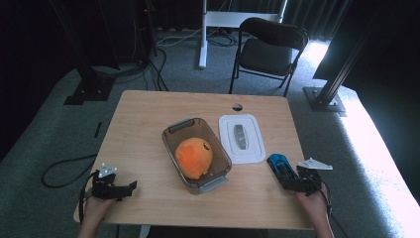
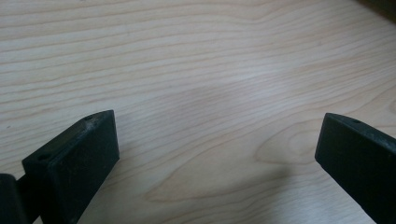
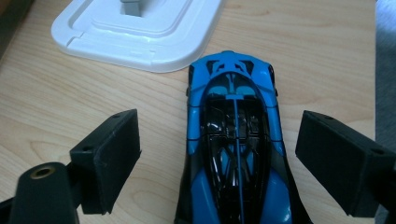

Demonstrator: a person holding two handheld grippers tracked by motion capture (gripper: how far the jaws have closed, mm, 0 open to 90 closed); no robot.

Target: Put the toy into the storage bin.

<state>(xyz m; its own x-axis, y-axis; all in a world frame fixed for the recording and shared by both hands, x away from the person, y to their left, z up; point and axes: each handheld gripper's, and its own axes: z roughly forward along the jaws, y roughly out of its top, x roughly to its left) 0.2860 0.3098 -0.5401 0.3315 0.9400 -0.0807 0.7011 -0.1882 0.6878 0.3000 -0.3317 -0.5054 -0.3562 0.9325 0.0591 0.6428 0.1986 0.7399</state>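
Toy car: a glossy blue and black plastic sports car (image 3: 233,154), low and streamlined, lying on the table near the near right corner, nose toward the far side.
Right gripper (image 3: 219,158): spread wide, its two matte black block jaws either side of the car with a gap on each side, not touching it; seen in the high view (image 1: 296,182) at the car's near end.
Lid: a flat white rectangular plastic lid (image 1: 241,139) with rounded corners and a grey centre handle, just beyond the car.
Container: a clear smoky plastic tub (image 1: 196,154) with grey clips, mid-table, holding a round orange fruit (image 1: 193,157) with a dimpled skin.
Left gripper (image 1: 124,189): spread wide over bare wood by the near left corner.
Table: pale wood-grain top (image 2: 210,70), smooth, rectangular.
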